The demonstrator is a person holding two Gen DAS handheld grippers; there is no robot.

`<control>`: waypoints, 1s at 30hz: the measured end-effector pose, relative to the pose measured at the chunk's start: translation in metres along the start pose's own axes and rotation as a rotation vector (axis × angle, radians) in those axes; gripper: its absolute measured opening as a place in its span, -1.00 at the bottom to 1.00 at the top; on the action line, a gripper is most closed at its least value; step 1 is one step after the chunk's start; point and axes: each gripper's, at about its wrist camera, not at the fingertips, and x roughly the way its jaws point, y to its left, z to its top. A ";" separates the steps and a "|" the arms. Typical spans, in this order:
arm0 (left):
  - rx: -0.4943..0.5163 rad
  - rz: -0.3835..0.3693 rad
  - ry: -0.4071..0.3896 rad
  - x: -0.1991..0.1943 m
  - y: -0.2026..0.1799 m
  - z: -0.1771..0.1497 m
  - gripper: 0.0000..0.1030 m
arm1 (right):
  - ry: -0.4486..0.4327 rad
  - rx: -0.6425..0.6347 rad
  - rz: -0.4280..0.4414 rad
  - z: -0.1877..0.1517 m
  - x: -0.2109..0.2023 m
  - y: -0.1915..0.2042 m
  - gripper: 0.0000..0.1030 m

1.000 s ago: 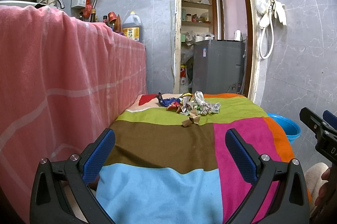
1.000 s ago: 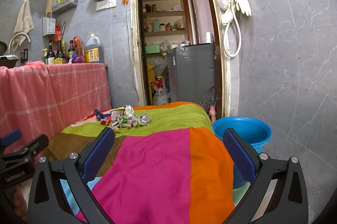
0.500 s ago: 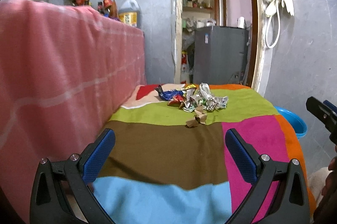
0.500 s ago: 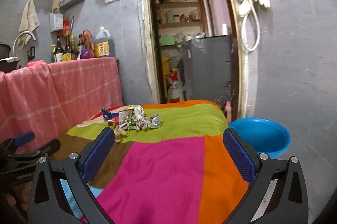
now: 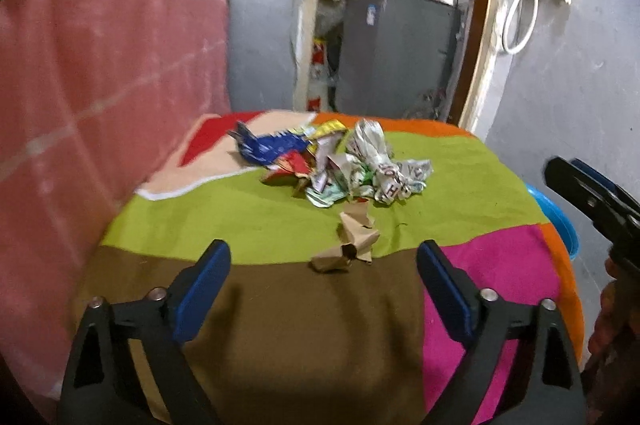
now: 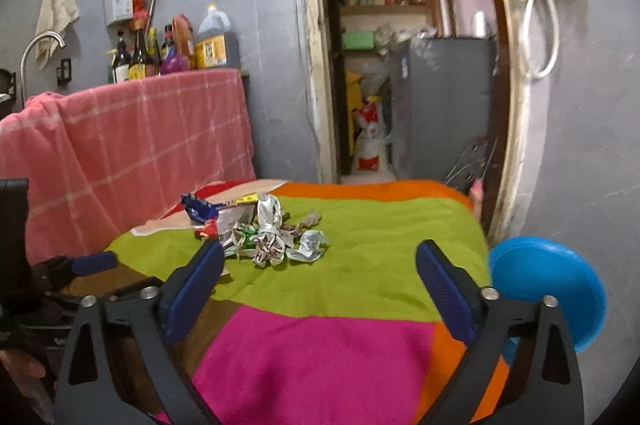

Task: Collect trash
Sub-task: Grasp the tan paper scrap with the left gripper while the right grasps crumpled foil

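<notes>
Ahead of the gaping left claw (image 5: 323, 279) lies brown crumpled paper (image 5: 349, 244).

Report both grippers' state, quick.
Left gripper: open, holding nothing, brown paper scrap just ahead between its fingers.
Right gripper: open, holding nothing, short of the wrapper pile.

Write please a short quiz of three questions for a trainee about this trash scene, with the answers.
1. True or false: the left tool is open and holds nothing.
2. Which piece lies nearest the left tool: A the brown paper scrap, B the blue wrapper, C the white crumpled wrapper?
3. Fill in: the blue basin stands beside the table's ____ side.

Key: 1 true; 2 A; 3 right.
</notes>
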 end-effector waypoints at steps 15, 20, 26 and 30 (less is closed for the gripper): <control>-0.015 -0.074 0.145 0.048 0.011 0.020 -0.77 | 0.334 0.060 0.078 0.008 0.121 -0.016 -0.14; -0.017 -0.087 0.150 0.051 0.011 0.023 -0.83 | 0.435 0.049 0.090 0.008 0.157 -0.013 -0.32; -0.046 -0.106 0.147 0.054 0.007 0.030 -0.86 | 0.459 0.084 0.129 0.006 0.166 -0.021 -0.78; -0.047 -0.129 0.125 0.044 -0.001 0.031 -0.87 | 0.426 0.096 0.139 0.004 0.151 -0.028 -0.86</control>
